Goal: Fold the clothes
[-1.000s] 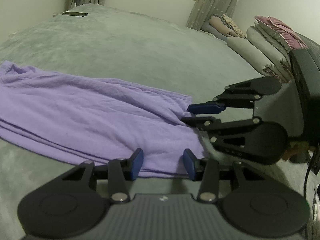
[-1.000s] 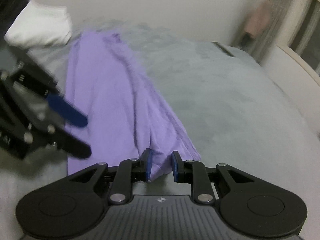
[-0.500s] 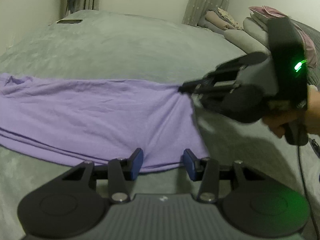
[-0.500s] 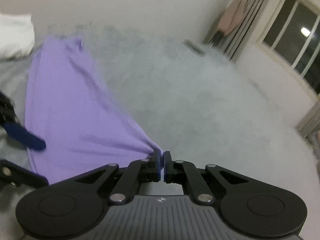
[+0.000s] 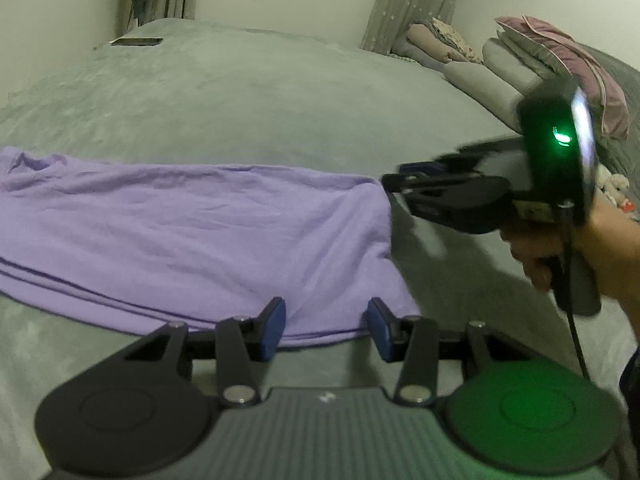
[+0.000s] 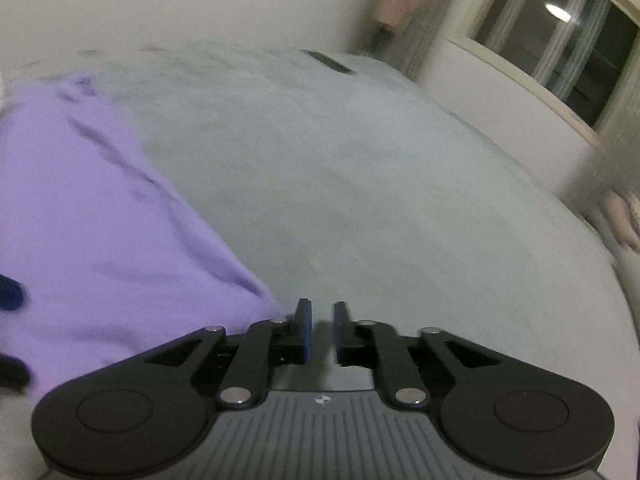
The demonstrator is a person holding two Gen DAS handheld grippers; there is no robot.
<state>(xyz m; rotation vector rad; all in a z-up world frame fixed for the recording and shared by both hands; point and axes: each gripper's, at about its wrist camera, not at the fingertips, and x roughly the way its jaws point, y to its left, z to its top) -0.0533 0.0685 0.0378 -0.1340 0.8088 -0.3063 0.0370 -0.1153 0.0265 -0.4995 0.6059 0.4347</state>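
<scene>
Both grippers spread and empty: left gripper (image 5: 326, 326) straddles the near hem of the shirt (image 5: 192, 236) on the bed (image 5: 280, 100), right gripper (image 6: 320, 330) just right of its corner; a shallow pinch may catch one layer, skewing the fold.

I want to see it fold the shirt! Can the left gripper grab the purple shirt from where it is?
Probably yes. The left gripper is open, and the purple shirt's near edge lies right between its fingers on the bed. Nothing sits in the way; the right gripper is off at the far corner.
</scene>
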